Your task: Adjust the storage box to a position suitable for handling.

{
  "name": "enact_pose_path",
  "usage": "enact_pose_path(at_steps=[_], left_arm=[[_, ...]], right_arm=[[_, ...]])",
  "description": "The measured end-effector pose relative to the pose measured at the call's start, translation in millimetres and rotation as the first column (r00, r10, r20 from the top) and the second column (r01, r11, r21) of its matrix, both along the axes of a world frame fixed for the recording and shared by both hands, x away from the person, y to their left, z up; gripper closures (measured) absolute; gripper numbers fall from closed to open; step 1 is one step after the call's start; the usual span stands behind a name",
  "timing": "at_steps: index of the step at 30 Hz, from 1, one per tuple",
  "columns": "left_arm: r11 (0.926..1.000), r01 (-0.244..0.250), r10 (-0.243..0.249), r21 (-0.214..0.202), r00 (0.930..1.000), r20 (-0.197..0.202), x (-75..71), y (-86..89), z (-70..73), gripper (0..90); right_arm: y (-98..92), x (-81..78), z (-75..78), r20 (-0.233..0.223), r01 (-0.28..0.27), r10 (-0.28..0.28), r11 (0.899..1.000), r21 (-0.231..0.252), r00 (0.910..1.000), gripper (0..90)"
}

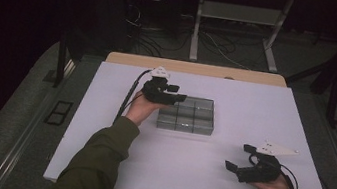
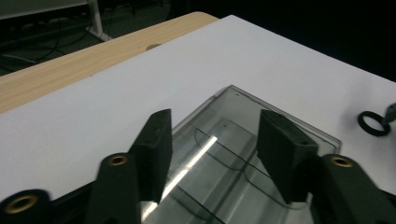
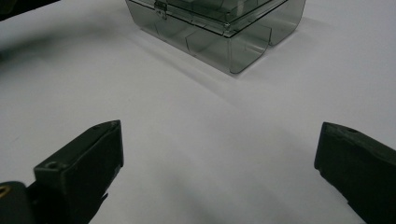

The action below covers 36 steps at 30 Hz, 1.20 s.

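over the clear box (image 1: 187,114) the left tool (image 1: 180,96) hovers half spread, pinching nothing; right tool (image 1: 239,158) rests wide on the tabletop (image 1: 255,107).

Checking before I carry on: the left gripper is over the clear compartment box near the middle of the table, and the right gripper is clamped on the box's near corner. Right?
Not quite. The right gripper is not on the clear compartment box: the right gripper view shows its jaws wide open over bare white table, apart from the box. The left gripper is over the box, as the high view shows.
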<state>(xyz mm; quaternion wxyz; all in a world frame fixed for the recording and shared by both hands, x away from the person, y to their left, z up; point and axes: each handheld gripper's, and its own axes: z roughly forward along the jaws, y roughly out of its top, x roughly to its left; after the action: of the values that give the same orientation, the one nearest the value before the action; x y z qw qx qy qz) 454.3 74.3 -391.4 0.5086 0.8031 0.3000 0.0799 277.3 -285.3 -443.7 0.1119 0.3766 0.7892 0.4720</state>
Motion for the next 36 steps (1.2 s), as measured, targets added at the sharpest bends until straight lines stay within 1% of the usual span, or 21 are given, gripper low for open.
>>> enact_pose_path(at_steps=[2, 5, 7, 9, 10, 12, 13, 14, 15, 17, 19, 20, 22, 24, 28, 29, 30, 31, 34, 35, 36], left_arm=[[0.9998, -0.016, 0.016, 0.016, 0.9998, -0.011, 5.9, -3.2, -0.9, 54.2], [0.9993, -0.018, 0.018, 0.033, 0.9995, -0.027, 14.6, -8.7, -1.1, 62.5], [0.9986, -0.018, 0.019, 0.05, 0.9993, -0.032, 20.5, -11.6, -1.0, 70.8], [0.9979, -0.023, 0.026, 0.06, 0.9984, -0.051, 25.5, -14.8, -1.1, 72.7], [0.9974, -0.024, 0.028, 0.069, 0.9979, -0.058, 27.8, -16.4, -1.3, 77.4], [0.9952, -0.023, 0.029, 0.095, 0.9974, -0.065, 33.3, -19.0, -1.8, 79.8], [0.9954, -0.022, 0.03, 0.094, 0.9965, -0.078, 35.5, -20.9, -2.7, 83.9], [0.9943, -0.023, 0.032, 0.104, 0.9963, -0.08, 38.0, -22.4, -3.4, 83.9], [0.9926, -0.024, 0.035, 0.119, 0.9958, -0.085, 40.1, -24.2, -4.1, 88.4], [0.9876, -0.022, 0.036, 0.156, 0.9955, -0.088, 44.9, -26.5, -6.0, 88.7], [0.9863, -0.022, 0.039, 0.164, 0.9937, -0.105, 49.6, -28.6, -8.9, 88.8], [0.9829, -0.018, 0.038, 0.184, 0.9933, -0.109, 51.8, -28.5, -9.2, 88.8], [0.985, -0.026, 0.048, 0.17, 0.9912, -0.123, 54.8, -30.4, -11.0, 88.8], [0.9803, -0.017, 0.044, 0.197, 0.9902, -0.133, 58.1, -30.0, -11.8, 88.8], [0.9809, -0.04, 0.071, 0.19, 0.9845, -0.16, 61.4, -35.5, -15.6, 88.9], [0.9797, -0.036, 0.069, 0.197, 0.9841, -0.164, 62.0, -36.1, -15.9, 88.9], [0.9752, -0.024, 0.062, 0.22, 0.9837, -0.168, 62.7, -36.3, -15.8, 88.9], [0.9753, -0.03, 0.069, 0.219, 0.9829, -0.171, 62.9, -38.2, -16.9, 88.9], [0.9702, -0.008, 0.053, 0.242, 0.9821, -0.181, 63.8, -39.7, -18.1, 89.0], [0.9732, -0.018, 0.062, 0.229, 0.9804, -0.187, 63.4, -41.7, -19.5, 89.0], [0.9699, -0.013, 0.06, 0.243, 0.9809, -0.185, 63.6, -41.7, -19.9, 89.0]], right_arm=[[-0.1, 0.1, -0.1, 0.001, -0.002, 0.002, 1.0, -0.001, 1.0, 1.1], [-0.3, 0.4, -0.2, 0.001, -0.003, 0.003, 1.0, -0.003, 1.0, 1.1], [-0.7, 0.4, -0.1, 0.002, -0.001, 0.001, 1.0, -0.002, 1.0, 1.1], [-0.8, 0.3, 0.0, 0.002, -0.001, 0.001, 1.0, -0.001, 1.0, 1.1], [-0.8, 0.1, 0.2, 0.001, -0.001, 0.001, 1.0, -0.001, 1.0, 1.1], [-0.9, 0.1, 0.3, 0.0, -0.001, 0.001, 1.0, 0.001, 1.0, 1.1], [-0.9, 0.1, 0.4, -0.002, -0.002, 0.002, 1.0, 0.002, 1.0, 1.1], [-0.9, 0.1, 0.4, -0.002, -0.002, 0.002, 1.0, 0.002, 1.0, 1.1], [-0.9, 0.0, 0.4, -0.002, -0.003, 0.003, 1.0, 0.003, 1.0, 1.1], [-0.9, 0.1, 0.4, -0.002, -0.004, 0.004, 1.0, 0.002, 1.0, 1.1], [-0.9, 0.0, 0.5, -0.001, -0.004, 0.004, 1.0, 0.003, 1.0, 1.1], [-1.0, 0.0, 0.5, -0.001, -0.004, 0.004, 1.0, 0.003, 1.0, 1.1], [-1.1, 0.0, 0.6, -0.002, -0.005, 0.005, 1.0, 0.004, 1.0, 1.1], [-1.3, 0.0, 0.6, -0.001, -0.006, 0.006, 1.0, 0.004, 1.0, 1.1], [-1.2, 0.1, 0.7, -0.001, -0.007, 0.007, 1.0, 0.004, 1.0, 1.1], [-1.0, 0.0, 0.7, -0.001, -0.008, 0.008, 1.0, 0.004, 1.0, 1.1], [-1.0, -0.1, 0.8, -0.001, -0.009, 0.009, 1.0, 0.004, 1.0, 1.1], [-1.1, -0.3, 1.0, 0.0, -0.008, 0.008, 1.0, 0.003, 1.0, 1.1], [-1.5, -0.2, 1.1, 0.001, -0.009, 0.009, 1.0, 0.003, 1.0, 1.1], [-1.5, -0.2, 1.1, 0.001, -0.009, 0.009, 1.0, 0.003, 1.0, 1.1], [-1.6, -0.3, 1.2, 0.002, -0.01, 0.01, 1.0, 0.004, 0.9999, 1.1]])
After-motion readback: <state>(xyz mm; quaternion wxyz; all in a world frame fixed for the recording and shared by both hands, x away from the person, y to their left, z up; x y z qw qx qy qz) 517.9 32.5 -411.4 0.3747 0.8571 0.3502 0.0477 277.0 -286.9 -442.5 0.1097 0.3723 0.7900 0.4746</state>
